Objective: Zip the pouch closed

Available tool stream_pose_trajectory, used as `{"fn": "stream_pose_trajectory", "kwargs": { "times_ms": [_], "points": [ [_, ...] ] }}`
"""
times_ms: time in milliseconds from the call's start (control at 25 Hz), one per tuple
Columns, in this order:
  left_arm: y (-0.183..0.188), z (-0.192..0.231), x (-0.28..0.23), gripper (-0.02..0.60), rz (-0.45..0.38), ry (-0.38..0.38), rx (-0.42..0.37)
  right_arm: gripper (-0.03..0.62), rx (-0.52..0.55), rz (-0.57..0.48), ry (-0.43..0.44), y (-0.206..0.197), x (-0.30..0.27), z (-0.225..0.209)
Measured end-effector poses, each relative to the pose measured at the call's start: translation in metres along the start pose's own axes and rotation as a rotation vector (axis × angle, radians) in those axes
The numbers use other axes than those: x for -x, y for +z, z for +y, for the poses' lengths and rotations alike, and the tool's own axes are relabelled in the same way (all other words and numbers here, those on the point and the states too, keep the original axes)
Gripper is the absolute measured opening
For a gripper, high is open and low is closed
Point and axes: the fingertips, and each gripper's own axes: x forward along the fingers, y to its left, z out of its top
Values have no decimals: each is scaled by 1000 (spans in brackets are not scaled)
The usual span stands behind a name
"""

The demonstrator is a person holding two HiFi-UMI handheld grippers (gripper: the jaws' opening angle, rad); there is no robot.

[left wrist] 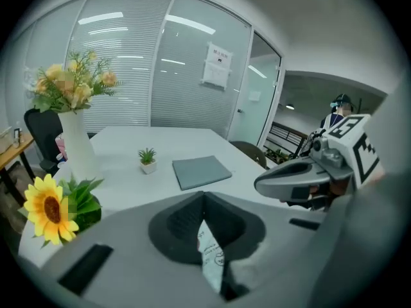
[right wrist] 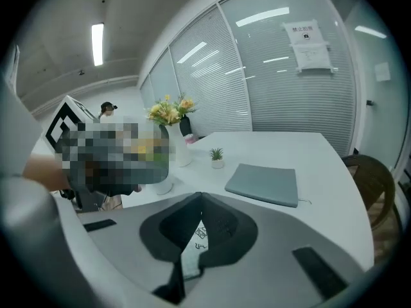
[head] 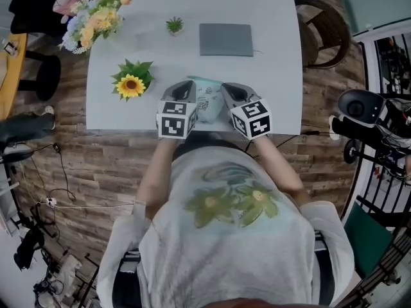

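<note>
A pale pouch (head: 208, 101) with dark print hangs between my two grippers over the white table's (head: 276, 76) near edge. My left gripper (head: 188, 86) holds its left side and my right gripper (head: 228, 88) its right side. In the left gripper view the jaws (left wrist: 204, 196) are shut on a thin fold of the pouch (left wrist: 210, 255), with the right gripper (left wrist: 302, 178) close by at the right. The right gripper's jaws (right wrist: 200, 197) are likewise shut on a strip of the pouch (right wrist: 192, 246). No zipper shows in any view.
On the table stand a sunflower (head: 130, 85), a vase of flowers (head: 96, 18), a tiny potted plant (head: 174, 25) and a flat grey case (head: 225, 39). A chair (head: 324, 34) stands at the table's right side. A person stands far off (left wrist: 340, 111).
</note>
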Motion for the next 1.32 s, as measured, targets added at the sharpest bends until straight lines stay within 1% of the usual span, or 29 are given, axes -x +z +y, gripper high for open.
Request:
{"fn": "stream_pose_trajectory", "kwargs": {
  "times_ms": [240, 400, 560, 760, 920, 1320],
  "points": [
    [14, -21, 19, 5, -42, -13, 12, 17, -24, -59, 1, 22, 19, 16],
    [20, -33, 27, 5, -68, -26, 8, 17, -9, -80, 21, 30, 26, 28],
    [27, -42, 37, 5, -104, -45, 47, 17, 1, -94, 29, 37, 35, 37],
    [36, -46, 47, 5, -154, -36, 53, 17, 13, -117, 42, 44, 45, 45],
    [36, -48, 52, 5, -165, -34, 57, 17, 20, -128, 46, 47, 51, 48],
    [24, -58, 58, 5, -153, -37, 58, 17, 13, -118, 50, 36, 58, 52]
  ]
}}
